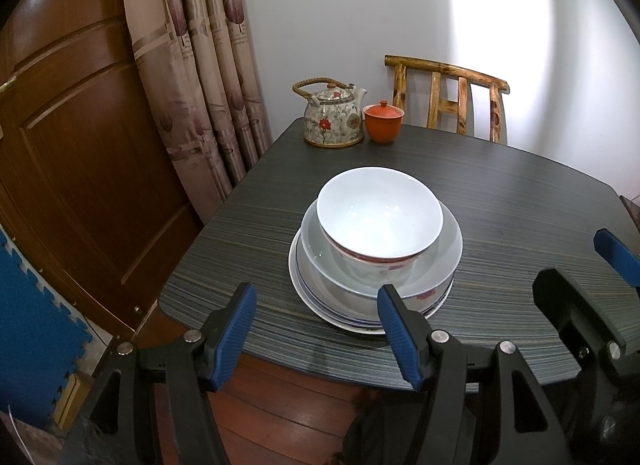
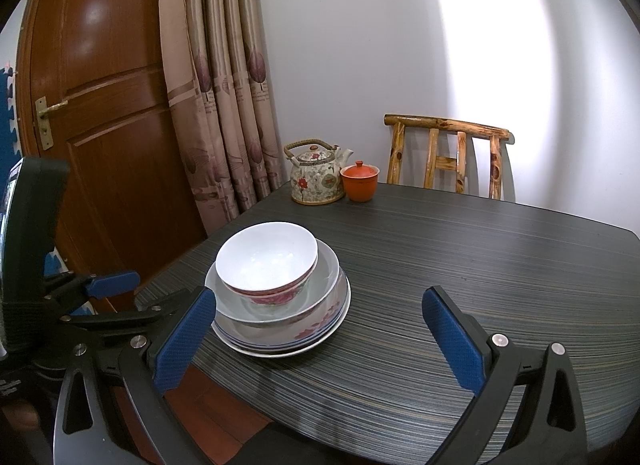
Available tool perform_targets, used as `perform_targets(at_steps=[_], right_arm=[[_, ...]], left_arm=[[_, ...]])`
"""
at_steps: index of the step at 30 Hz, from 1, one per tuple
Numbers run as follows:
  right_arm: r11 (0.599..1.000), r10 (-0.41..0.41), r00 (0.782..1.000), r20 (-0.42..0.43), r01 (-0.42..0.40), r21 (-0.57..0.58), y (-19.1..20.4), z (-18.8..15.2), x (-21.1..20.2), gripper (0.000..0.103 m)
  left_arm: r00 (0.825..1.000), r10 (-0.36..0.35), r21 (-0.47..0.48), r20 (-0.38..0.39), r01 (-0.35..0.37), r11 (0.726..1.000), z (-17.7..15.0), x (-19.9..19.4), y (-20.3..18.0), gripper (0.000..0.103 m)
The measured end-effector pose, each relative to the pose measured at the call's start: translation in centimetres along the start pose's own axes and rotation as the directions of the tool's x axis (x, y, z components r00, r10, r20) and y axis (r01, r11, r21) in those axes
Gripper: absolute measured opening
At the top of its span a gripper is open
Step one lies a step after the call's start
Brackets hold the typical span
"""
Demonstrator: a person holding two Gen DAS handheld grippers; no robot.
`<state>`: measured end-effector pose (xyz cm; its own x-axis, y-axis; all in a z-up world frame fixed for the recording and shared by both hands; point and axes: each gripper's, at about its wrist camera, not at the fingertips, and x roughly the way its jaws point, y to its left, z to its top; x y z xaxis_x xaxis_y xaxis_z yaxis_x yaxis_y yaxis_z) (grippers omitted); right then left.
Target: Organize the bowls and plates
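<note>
Beyond left tongs (image 1: 318,329): stacked dishes (image 1: 376,249) (untouched).

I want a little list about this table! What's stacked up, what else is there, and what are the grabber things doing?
stack: small bowl nested in a wide bowl, on plates
stack place: near the front edge of the table
back of table: teapot beside an orange lidded cup
behind table: wooden chair
left gripper: open, holding nothing, just short of the stack
right gripper: open, holding nothing, to the right of the stack
</note>
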<state>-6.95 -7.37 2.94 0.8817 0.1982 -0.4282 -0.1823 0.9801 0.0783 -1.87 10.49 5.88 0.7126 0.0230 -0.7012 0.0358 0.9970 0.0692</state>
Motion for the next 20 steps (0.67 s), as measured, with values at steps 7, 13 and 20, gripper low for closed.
perform_targets(at_steps=[7, 13, 20], right_arm=[[1.000, 0.002, 1.000, 0.000, -0.002, 0.003, -0.1, 0.1, 0.0, 0.102], [1.000, 0.005, 1.000, -0.002, -0.005, 0.018, -0.6, 0.2, 0.0, 0.102], [0.997, -0.038, 0.999, -0.006, 0.038, 0.074, -3.6, 0.5, -0.2, 0.102]], left_arm=[[0.999, -0.016, 0.007, -0.032, 0.016, 1.000, -0.3, 0.6, 0.0, 0.079], [0.999, 0.027, 0.013, 0.026, -0.027, 1.000, -0.7, 0.5, 0.1, 0.079], [1.000, 0.023, -0.009, 0.007, -0.023, 1.000, -0.3, 0.8, 0.4, 0.079]])
